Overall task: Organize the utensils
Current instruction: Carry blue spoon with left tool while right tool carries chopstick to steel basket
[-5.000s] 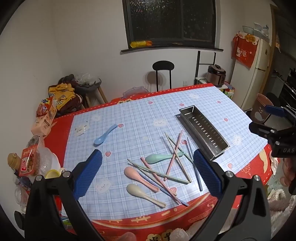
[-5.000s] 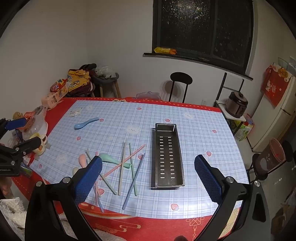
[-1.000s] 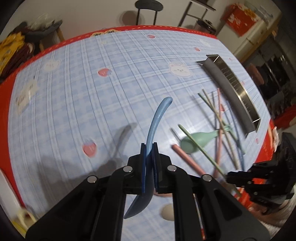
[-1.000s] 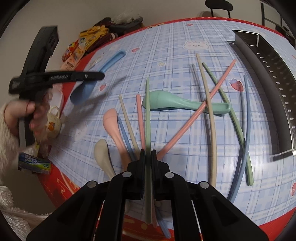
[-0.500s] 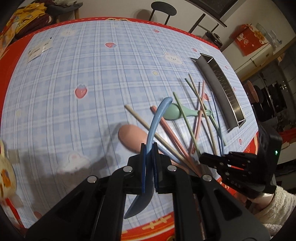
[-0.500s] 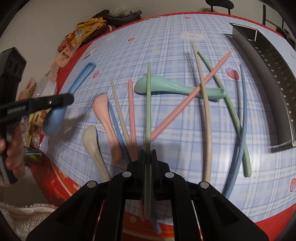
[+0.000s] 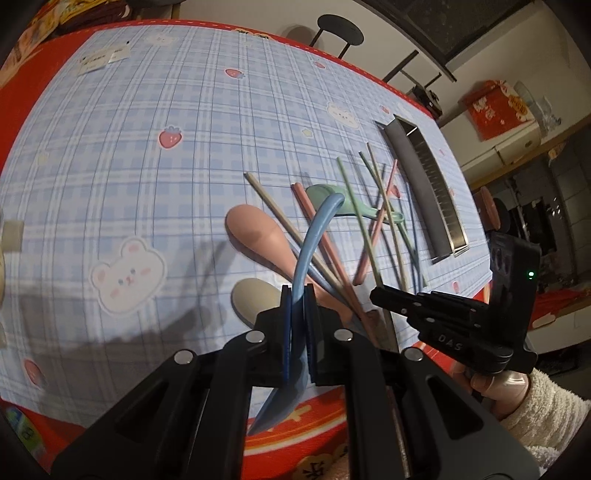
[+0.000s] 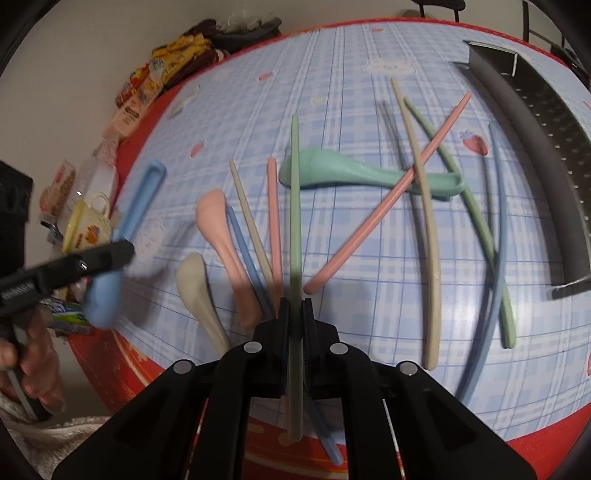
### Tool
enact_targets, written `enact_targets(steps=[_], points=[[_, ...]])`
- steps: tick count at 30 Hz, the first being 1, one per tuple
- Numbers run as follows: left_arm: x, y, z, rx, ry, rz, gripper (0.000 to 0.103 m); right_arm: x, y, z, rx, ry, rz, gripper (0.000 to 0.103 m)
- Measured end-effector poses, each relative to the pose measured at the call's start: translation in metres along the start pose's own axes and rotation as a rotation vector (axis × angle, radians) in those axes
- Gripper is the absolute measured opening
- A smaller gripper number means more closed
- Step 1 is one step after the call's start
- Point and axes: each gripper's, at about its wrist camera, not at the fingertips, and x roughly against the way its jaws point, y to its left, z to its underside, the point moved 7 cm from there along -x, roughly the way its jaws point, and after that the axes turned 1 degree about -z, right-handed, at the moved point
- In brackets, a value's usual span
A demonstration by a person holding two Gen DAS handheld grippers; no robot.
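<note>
My left gripper (image 7: 297, 295) is shut on a blue spoon (image 7: 314, 229), handle pointing forward, bowl hanging behind the pads. It hovers over a pink spoon (image 7: 258, 232) and a beige spoon (image 7: 251, 295) on the checked cloth. My right gripper (image 8: 294, 306) is shut on a green chopstick (image 8: 294, 192) that sticks out forward over the pile. A mint spoon (image 8: 351, 173) and several pink, beige, blue and green chopsticks lie crossed there. The steel tray (image 8: 535, 147) lies beyond them to the right. The right view shows the left gripper (image 8: 110, 254) holding the blue spoon (image 8: 136, 206) at the left.
The table's red front border (image 8: 369, 439) runs just under both grippers. A yellow mug (image 8: 88, 221) and snack packets (image 8: 173, 55) crowd the left side. A black chair (image 7: 340, 35) stands behind the table. Bare checked cloth (image 7: 129, 129) stretches left of the pile.
My left gripper has carried the blue spoon across the table to above the spoons beside the right gripper, rolling a little. The right gripper keeps the green chopstick and has hardly moved.
</note>
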Motion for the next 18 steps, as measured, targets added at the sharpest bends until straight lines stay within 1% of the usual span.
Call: enact_targets(steps=[5,11,14,18], points=[[0.004,-0.009,0.004,0.037,-0.032,0.023,0.011,0.021,-0.006,-0.001,-0.027,-0.049,-0.028,0.007],[0.002,-0.028,0.004,0.052,-0.044,-0.007,0.011,0.039,-0.015,-0.001,-0.029,-0.081,-0.075,0.007],[-0.001,-0.043,0.002,0.067,-0.057,-0.022,0.011,0.052,-0.028,-0.002,-0.008,-0.092,-0.092,0.007],[-0.009,-0.068,-0.001,0.101,-0.074,-0.045,0.011,0.074,-0.061,-0.007,-0.005,-0.102,-0.112,0.007]])
